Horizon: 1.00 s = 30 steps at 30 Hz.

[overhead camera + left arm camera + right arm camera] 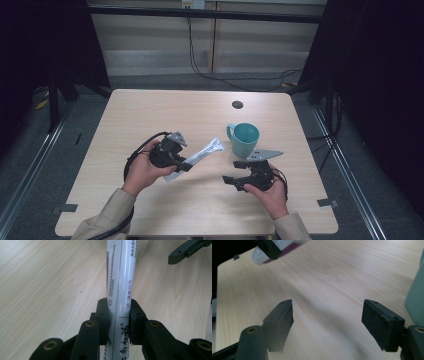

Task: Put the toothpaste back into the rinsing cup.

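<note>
We held the left gripper [184, 165] in our left hand [144, 171] over the near left part of the table [150, 110], wrist bent so the tool pointed right and slightly away, the sleeve coming in from the near edge. Its jaws were closed on a white tube [202, 153], pads pressing both sides of it; in the left gripper view the tube [121, 287] ran straight up between the jaws toward the far side of the picture. The tube lay slanted above the table's middle, its far end reaching toward a teal mug [244, 139] but apart from it. Printing ran along the tube: small grey lines too fine to read, a purple band at one edge, a short pink line of Chinese characters with a small boxed mark beside it, and larger dark Chinese characters low down, partly hidden by the jaws. Our right hand [270, 192] held the right gripper [233, 173] near the mug's near side, pointing left toward the tube. Its jaws stood wide apart with nothing between them, bare wood showing in the gap in the right gripper view, and the mug's side [415, 300] rose at that picture's right edge.
</note>
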Each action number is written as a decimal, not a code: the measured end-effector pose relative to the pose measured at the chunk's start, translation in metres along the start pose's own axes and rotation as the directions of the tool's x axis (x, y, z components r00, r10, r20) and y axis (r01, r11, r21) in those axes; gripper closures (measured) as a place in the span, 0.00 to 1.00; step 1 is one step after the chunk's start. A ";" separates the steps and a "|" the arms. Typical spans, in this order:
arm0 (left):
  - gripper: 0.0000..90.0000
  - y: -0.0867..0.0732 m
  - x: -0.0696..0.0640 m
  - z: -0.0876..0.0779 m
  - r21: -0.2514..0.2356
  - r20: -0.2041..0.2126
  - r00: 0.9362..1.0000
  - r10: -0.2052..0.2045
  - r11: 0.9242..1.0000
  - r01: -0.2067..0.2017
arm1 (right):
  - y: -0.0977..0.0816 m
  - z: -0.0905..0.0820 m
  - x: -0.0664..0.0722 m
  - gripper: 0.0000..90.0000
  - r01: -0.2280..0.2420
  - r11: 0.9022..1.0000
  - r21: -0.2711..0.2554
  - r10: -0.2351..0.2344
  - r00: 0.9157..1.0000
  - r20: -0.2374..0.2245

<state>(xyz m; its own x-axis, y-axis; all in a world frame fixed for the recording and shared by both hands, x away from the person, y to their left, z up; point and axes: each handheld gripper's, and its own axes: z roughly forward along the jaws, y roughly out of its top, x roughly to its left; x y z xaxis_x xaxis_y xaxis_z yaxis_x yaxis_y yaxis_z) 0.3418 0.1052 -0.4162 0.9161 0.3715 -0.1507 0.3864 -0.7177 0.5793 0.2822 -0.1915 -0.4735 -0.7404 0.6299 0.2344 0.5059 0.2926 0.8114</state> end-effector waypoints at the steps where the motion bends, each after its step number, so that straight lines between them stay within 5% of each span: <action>1: 0.83 0.000 -0.001 0.001 0.001 -0.001 1.000 -0.001 1.000 0.001 | 0.002 0.000 0.000 0.28 -0.002 1.000 -0.003 0.002 1.000 -0.003; 20: 0.83 0.016 -0.012 0.016 -0.006 0.025 0.999 0.031 1.000 -0.031 | 0.022 0.012 0.006 0.32 -0.013 0.999 -0.032 0.011 0.997 -0.071; 30: 0.83 0.022 -0.017 0.023 -0.005 0.036 0.998 0.047 0.999 -0.046 | 0.025 0.009 0.002 0.34 -0.078 0.994 -0.075 0.069 0.991 -0.114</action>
<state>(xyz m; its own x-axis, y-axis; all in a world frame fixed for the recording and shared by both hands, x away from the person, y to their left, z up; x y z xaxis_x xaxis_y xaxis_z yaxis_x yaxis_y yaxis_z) 0.3371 0.0693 -0.4196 0.9364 0.3160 -0.1527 0.3430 -0.7313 0.5896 0.2979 -0.1766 -0.4573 -0.7493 0.5626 0.3495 0.5275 0.1879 0.8285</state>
